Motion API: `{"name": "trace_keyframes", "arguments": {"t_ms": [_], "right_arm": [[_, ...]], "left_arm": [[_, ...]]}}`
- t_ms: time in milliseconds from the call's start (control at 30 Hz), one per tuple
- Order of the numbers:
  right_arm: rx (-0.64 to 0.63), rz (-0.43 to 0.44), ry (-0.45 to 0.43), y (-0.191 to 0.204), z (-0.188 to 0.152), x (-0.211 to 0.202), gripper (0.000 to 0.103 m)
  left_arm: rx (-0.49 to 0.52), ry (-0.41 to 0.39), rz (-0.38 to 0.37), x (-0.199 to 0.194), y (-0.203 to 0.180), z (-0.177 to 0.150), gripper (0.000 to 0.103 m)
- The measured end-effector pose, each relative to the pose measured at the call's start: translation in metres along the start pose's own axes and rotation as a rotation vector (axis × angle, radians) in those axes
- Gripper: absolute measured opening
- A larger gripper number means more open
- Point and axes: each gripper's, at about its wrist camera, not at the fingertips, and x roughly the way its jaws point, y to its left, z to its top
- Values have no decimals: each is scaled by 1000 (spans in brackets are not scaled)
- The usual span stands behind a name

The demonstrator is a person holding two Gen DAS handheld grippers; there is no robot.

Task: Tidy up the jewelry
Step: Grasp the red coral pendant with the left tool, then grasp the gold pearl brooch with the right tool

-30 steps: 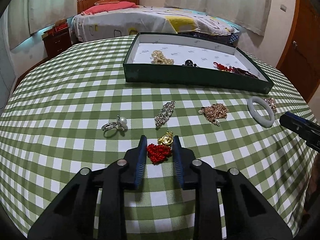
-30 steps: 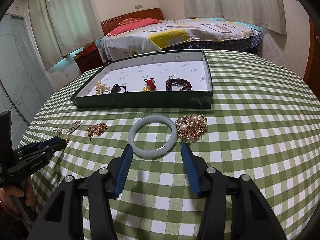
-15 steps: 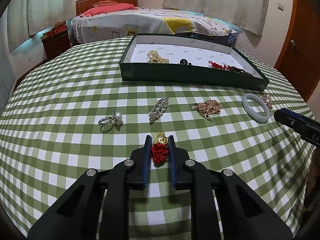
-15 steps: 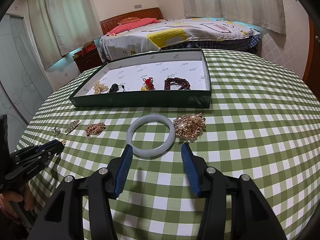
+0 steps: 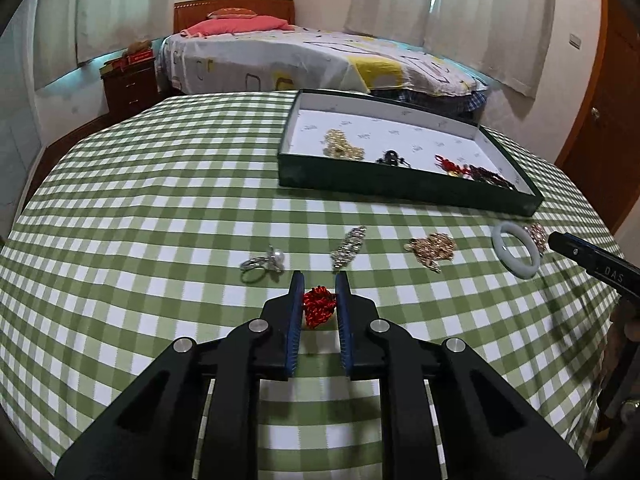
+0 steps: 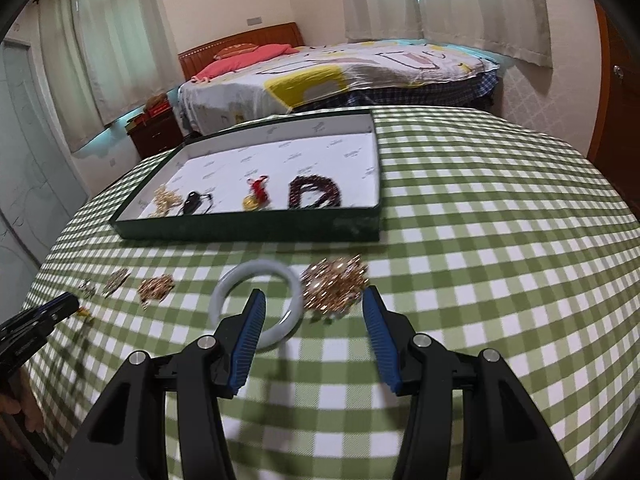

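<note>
We work at a round bench (image 5: pixel 140 208) under a green check cloth, filling most of both views. In the upper right of the left view sits the tray (image 5: pixel 400 184), a shallow dark-walled box with a white floor, already holding four pieces along its near wall.

Loose pieces lie in a row across the middle of the left view: bangle (image 5: pixel 515 250) at the right edge, gold cluster (image 5: pixel 432 247), brooch (image 5: pixel 349 247), ring (image 5: pixel 264 264).

Our left tool (image 5: pixel 319 294) is closed on the red knot (image 5: pixel 318 306), low centre in its view; the pads press both its sides. The jaws have just been closing on it. Whether it has left the cloth we cannot tell. The knot's long axis runs along the tool's line, toward the tray; its far end is hidden between the pads.

Our right tool (image 6: pixel 312 312) stands apart, holding nothing, its left finger over the bangle's ring and the pearl cluster (image 6: pixel 334 286) just ahead between the jaws.

To do this step well, we judge: keep the squeeze steady, since the knot is soft and a trailing charm may swing; lift straight up before carrying to the tray, clear the near wall, and set it in a bare patch away from the other red piece.
</note>
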Motion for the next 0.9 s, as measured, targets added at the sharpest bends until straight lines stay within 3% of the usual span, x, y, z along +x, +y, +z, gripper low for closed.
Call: {"name": "trace_keyframes", "arguments": {"t_ms": [467, 800, 900], "right_arm": [[59, -3, 52, -13, 14, 29, 46], [75, 35, 50, -13, 14, 28, 32], [50, 30, 29, -8, 13, 24, 23]], "left_arm": [[-31, 4, 27, 3, 16, 4, 16], [-40, 12, 30, 9, 18, 3, 16], [-40, 12, 32, 9, 19, 3, 16]]}}
